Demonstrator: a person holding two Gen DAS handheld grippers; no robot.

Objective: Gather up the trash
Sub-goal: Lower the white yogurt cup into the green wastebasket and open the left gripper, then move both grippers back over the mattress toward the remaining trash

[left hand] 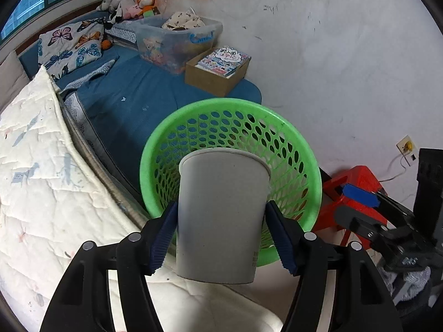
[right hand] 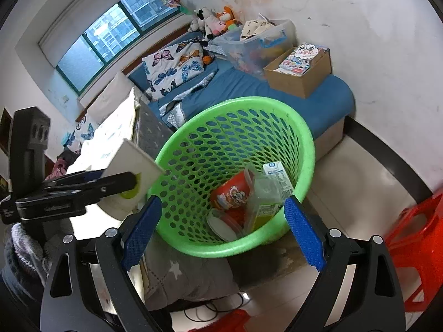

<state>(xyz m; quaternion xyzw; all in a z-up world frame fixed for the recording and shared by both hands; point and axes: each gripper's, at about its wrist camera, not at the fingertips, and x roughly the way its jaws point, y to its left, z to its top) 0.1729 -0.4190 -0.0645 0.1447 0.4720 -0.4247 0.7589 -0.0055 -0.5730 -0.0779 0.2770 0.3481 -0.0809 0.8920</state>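
i'm holding the left gripper (left hand: 223, 238) tilted steeply downward, its blue pads (left hand: 163, 238) pressing on either side of a pale paper cup (left hand: 221, 215) and gripping it. i'm keeping the right gripper (right hand: 223, 228) angled down too, its jaws standing wide apart with nothing clamped between the blue pads (right hand: 304, 232). in the right wrist view the left gripper is showing at the left edge, side-on.
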